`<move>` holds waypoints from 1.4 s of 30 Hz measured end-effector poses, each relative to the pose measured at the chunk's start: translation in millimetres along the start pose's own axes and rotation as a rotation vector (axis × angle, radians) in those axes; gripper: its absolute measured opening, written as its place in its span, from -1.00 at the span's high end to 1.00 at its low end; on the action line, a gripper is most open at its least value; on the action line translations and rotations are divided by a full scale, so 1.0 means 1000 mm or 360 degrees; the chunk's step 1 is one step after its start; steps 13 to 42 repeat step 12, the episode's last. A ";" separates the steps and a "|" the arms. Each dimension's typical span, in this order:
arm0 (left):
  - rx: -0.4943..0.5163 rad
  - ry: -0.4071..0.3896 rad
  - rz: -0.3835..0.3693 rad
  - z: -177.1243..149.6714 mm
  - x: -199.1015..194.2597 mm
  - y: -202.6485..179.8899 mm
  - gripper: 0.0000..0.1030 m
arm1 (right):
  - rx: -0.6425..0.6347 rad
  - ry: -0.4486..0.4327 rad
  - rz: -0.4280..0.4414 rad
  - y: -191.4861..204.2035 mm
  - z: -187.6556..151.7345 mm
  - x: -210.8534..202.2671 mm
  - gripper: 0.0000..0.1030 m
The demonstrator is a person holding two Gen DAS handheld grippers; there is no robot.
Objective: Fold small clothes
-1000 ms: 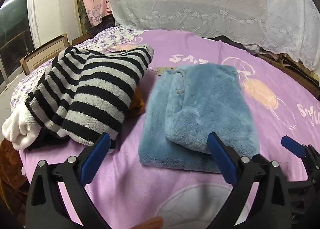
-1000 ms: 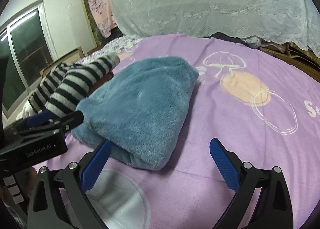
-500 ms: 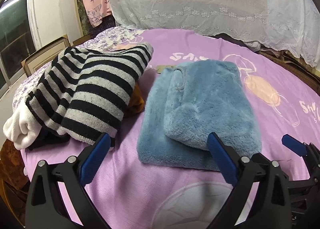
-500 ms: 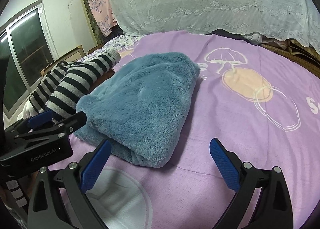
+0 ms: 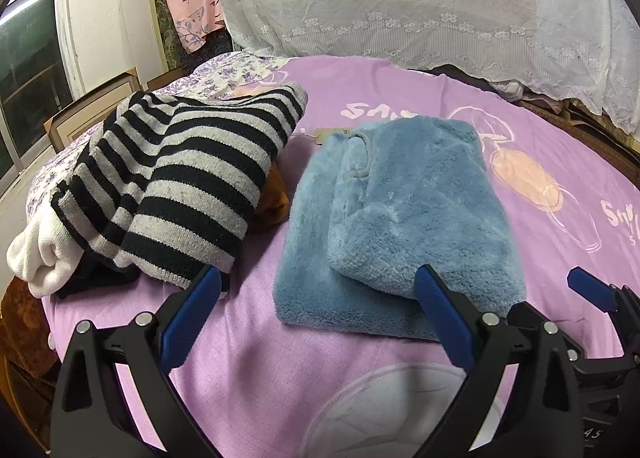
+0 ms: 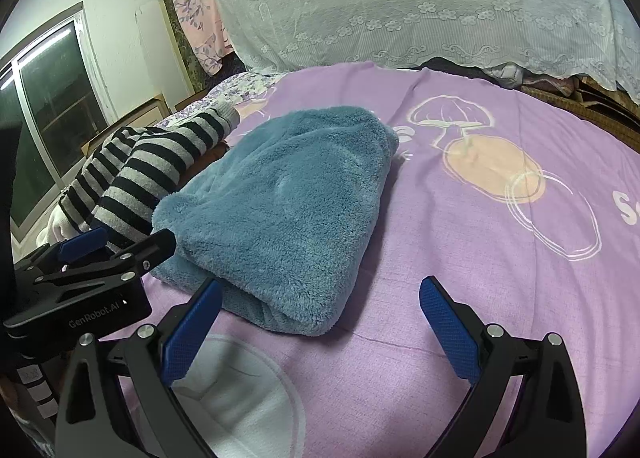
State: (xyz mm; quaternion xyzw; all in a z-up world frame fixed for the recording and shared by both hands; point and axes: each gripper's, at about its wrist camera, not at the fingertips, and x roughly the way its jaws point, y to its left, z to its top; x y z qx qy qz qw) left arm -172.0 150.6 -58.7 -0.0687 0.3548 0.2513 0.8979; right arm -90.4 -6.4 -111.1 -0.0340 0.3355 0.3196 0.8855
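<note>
A fluffy blue garment (image 5: 400, 217) lies folded on the purple bedspread (image 5: 280, 358); it also shows in the right wrist view (image 6: 288, 209). My left gripper (image 5: 316, 318) is open and empty, just in front of its near edge. My right gripper (image 6: 320, 326) is open and empty, at the garment's near right corner. The left gripper's body (image 6: 80, 282) shows at the left of the right wrist view, and the right gripper's fingertip (image 5: 588, 292) shows at the right of the left wrist view.
A pile of clothes topped by a black-and-grey striped sweater (image 5: 180, 185) lies left of the blue garment, with a white knit (image 5: 36, 258) and a brown item (image 5: 272, 201) under it. A lace-covered mound (image 5: 400, 5) rises behind. A window (image 6: 44, 117) is at the left.
Both grippers have drifted slightly, so the blue garment sits a little lower and closer in the right wrist view. Both grippers stay open. The clothes have not moved.
</note>
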 end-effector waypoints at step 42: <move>-0.0039 0.0002 -0.0006 0.001 0.002 0.004 -0.84 | 0.0018 -0.0010 0.0002 -0.001 0.002 -0.002 -0.93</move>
